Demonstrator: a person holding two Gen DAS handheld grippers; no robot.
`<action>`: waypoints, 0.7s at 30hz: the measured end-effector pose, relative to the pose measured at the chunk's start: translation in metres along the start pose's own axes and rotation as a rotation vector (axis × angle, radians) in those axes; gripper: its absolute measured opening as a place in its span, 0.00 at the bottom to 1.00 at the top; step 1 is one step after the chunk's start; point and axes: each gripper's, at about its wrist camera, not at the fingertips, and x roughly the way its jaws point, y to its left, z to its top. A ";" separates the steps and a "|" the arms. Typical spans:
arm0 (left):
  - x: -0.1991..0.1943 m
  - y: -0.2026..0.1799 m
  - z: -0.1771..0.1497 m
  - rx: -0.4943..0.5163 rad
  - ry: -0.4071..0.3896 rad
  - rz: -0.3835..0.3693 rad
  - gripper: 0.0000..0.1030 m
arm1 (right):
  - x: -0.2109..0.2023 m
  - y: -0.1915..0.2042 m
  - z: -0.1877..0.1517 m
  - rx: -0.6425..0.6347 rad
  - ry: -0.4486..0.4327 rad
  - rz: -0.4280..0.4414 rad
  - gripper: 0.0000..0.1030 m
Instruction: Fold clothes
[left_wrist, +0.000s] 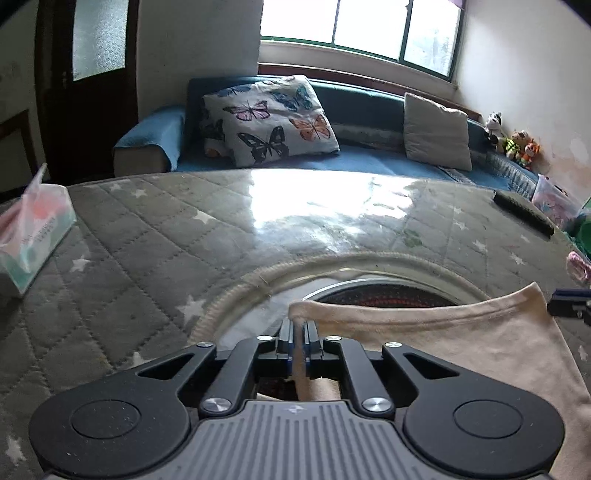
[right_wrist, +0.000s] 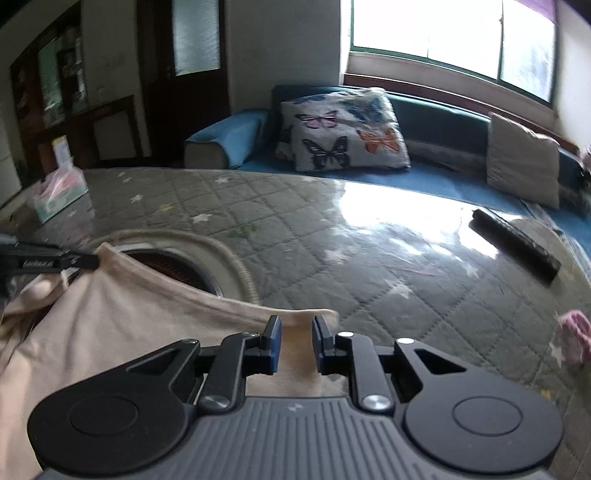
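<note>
Both tongs sit on the cream garment's (left_wrist: 461, 343) neckline hem: left tongs (left_wrist: 298, 328) pinching it, right tongs (right_wrist: 296, 325) spread astride; release evenly, keeping the hem flat on the quilted bench (left_wrist: 155, 221).

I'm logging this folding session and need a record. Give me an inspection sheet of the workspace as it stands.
Surface: grey quilted star-print cover under glossy film, with a round opening.
Job's things: cream garment, its top edge stretched between both claws.
Clutter: tissue pack, black bar, pink item.
Grippers: left claw nearly shut, pinching a garment corner; right claw parted, cloth between its pads, not pressed.
Cables: nothing seen.
Surroundings: blue sofa, butterfly cushion, beige cushion, plush toys, window, dark door.
</note>
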 end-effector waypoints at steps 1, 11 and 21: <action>-0.006 0.003 0.000 0.000 -0.013 0.000 0.13 | -0.002 0.002 0.000 -0.006 0.003 0.010 0.17; -0.062 0.003 -0.034 0.153 -0.044 0.031 0.56 | -0.033 0.029 -0.012 -0.061 0.029 0.071 0.40; -0.078 -0.008 -0.074 0.319 -0.030 0.086 0.66 | -0.058 0.053 -0.045 -0.105 0.073 0.113 0.55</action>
